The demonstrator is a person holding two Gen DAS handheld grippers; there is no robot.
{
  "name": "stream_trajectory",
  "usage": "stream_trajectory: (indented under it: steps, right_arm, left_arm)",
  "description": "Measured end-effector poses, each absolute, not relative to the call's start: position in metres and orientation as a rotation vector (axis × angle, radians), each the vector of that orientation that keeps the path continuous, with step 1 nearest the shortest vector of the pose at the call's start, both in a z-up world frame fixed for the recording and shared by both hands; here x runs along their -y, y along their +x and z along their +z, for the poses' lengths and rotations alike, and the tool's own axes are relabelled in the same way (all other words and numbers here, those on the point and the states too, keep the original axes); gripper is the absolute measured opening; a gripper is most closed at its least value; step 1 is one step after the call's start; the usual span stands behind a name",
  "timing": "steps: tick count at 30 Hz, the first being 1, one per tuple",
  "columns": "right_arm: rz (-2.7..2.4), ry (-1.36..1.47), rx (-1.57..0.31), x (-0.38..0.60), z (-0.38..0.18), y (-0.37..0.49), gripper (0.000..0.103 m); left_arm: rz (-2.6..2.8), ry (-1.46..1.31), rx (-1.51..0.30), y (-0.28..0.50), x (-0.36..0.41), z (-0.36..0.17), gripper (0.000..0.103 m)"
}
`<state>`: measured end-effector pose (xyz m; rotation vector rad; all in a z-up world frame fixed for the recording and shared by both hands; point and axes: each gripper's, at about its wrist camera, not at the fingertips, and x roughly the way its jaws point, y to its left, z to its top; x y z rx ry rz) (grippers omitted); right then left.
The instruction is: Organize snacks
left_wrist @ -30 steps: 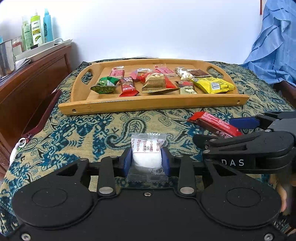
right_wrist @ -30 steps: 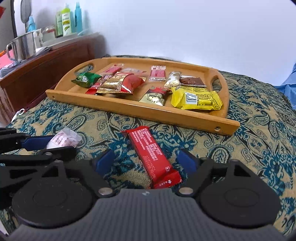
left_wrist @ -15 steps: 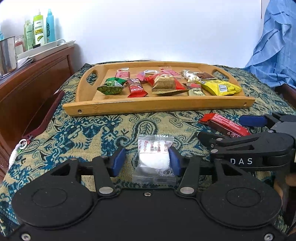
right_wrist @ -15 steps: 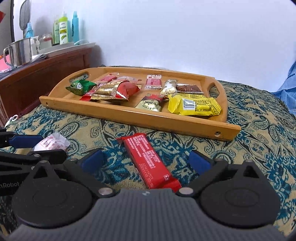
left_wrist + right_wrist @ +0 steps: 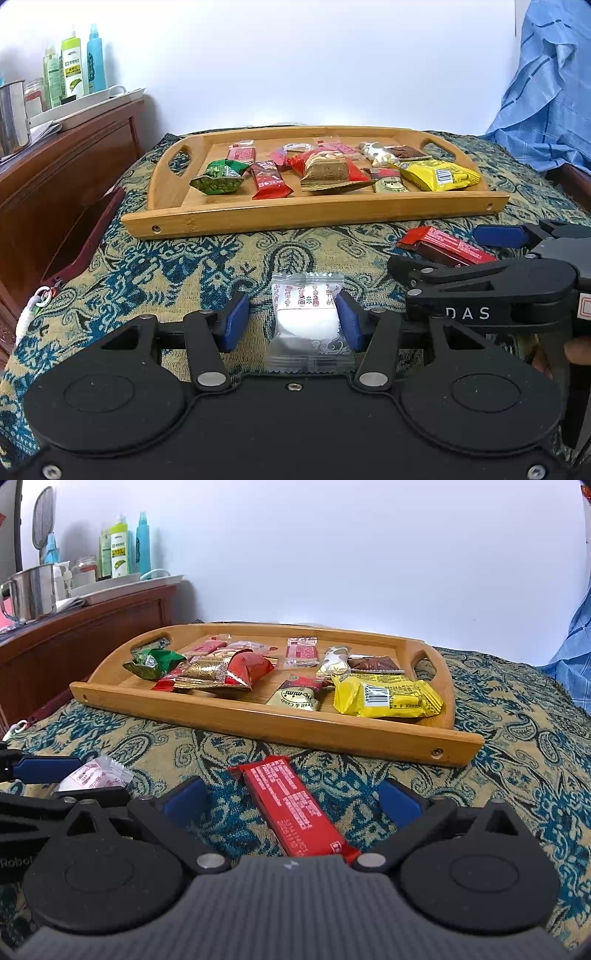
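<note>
A white wrapped candy [image 5: 306,317] lies on the patterned cloth between the open fingers of my left gripper [image 5: 291,319]; only the right pad is near it. It also shows in the right wrist view [image 5: 94,777]. A red snack bar [image 5: 291,805] lies on the cloth between the wide-open fingers of my right gripper [image 5: 291,799], untouched. The bar also shows in the left wrist view [image 5: 443,245]. A wooden tray [image 5: 314,218] beyond holds several wrapped snacks, among them a yellow packet [image 5: 388,696] and a green one [image 5: 218,177].
A dark wooden cabinet [image 5: 55,158] stands at the left with bottles [image 5: 74,66] and a metal mug [image 5: 31,590] on top. Blue cloth [image 5: 550,92] hangs at the right. The right gripper's body [image 5: 498,288] sits close to my left gripper.
My left gripper has opened and let go of the white candy, which now rests on the cloth. My right gripper has opened wider around the red bar.
</note>
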<state>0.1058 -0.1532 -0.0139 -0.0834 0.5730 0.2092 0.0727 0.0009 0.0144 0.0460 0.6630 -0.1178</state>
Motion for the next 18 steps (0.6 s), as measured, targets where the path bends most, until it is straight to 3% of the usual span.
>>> stream_trajectory:
  steps: [6,10,13,15,18]
  right_arm:
    - [0.217,-0.078,-0.582,0.154,-0.012,0.107,0.102]
    - [0.227,-0.077,-0.586,0.156,-0.009,0.104,0.096]
    - [0.224,-0.090,-0.580,0.155,-0.006,0.098,0.083]
    - [0.221,-0.112,-0.572,0.153,-0.004,0.092,0.061]
    - [0.207,-0.160,-0.565,0.149,-0.002,0.084,0.042]
  left_arm:
    - [-0.119,0.028,-0.670,0.073,-0.001,0.016,0.048]
    - [-0.109,0.031,-0.668,0.071,0.002,0.016,0.045]
    - [-0.108,0.036,-0.664,0.071,0.006,0.017,0.038]
    - [-0.107,0.027,-0.661,0.070,0.008,0.018,0.032]
    - [-0.101,0.007,-0.653,0.070,0.009,0.020,0.031]
